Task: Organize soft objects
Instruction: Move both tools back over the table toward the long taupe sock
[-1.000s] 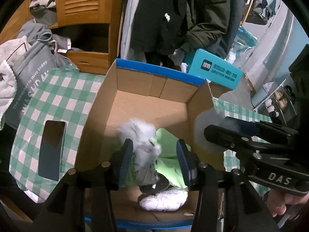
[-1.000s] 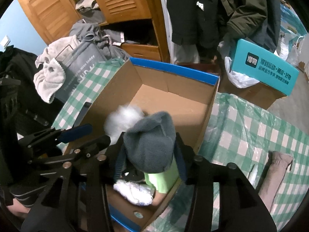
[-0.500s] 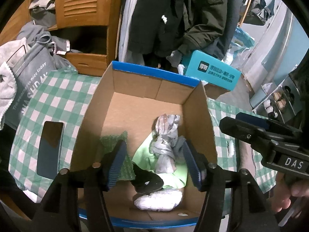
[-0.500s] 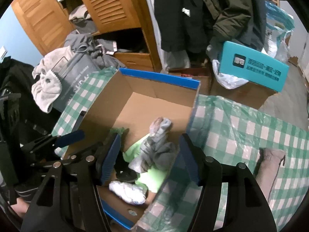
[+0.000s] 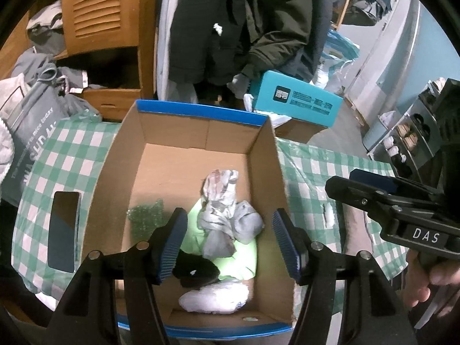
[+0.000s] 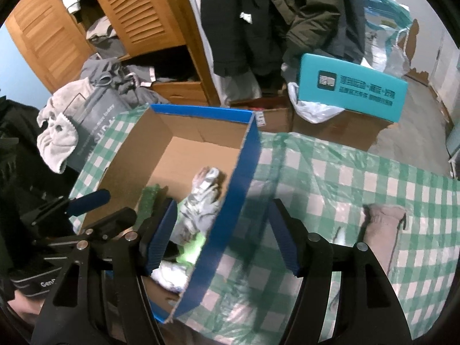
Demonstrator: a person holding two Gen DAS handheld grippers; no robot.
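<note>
A cardboard box with a blue rim (image 5: pixel 198 112) (image 6: pixel 201 113) sits on the green checked cloth. Inside lie a grey hat (image 5: pixel 230 215) (image 6: pixel 201 210), a light green cloth (image 5: pixel 198 238), a dark green piece (image 5: pixel 145 212), a black item (image 5: pixel 195 270) and a white bundle (image 5: pixel 212 299). My left gripper (image 5: pixel 230 243) is open and empty above the box. My right gripper (image 6: pixel 221 234) is open and empty over the box's right wall; it also shows in the left wrist view (image 5: pixel 388 201). A beige sock (image 6: pixel 382 230) lies on the cloth at right.
A dark phone (image 5: pixel 63 230) lies on the cloth left of the box. A teal box (image 6: pixel 350 86) on a carton and a grey bag (image 5: pixel 31 132) with clothes stand behind. Coats hang by a wooden wardrobe (image 6: pixel 138 17).
My right gripper opened and let the grey hat fall into the box, then moved right over the box wall. Both grippers have drawn back and up from the box.
</note>
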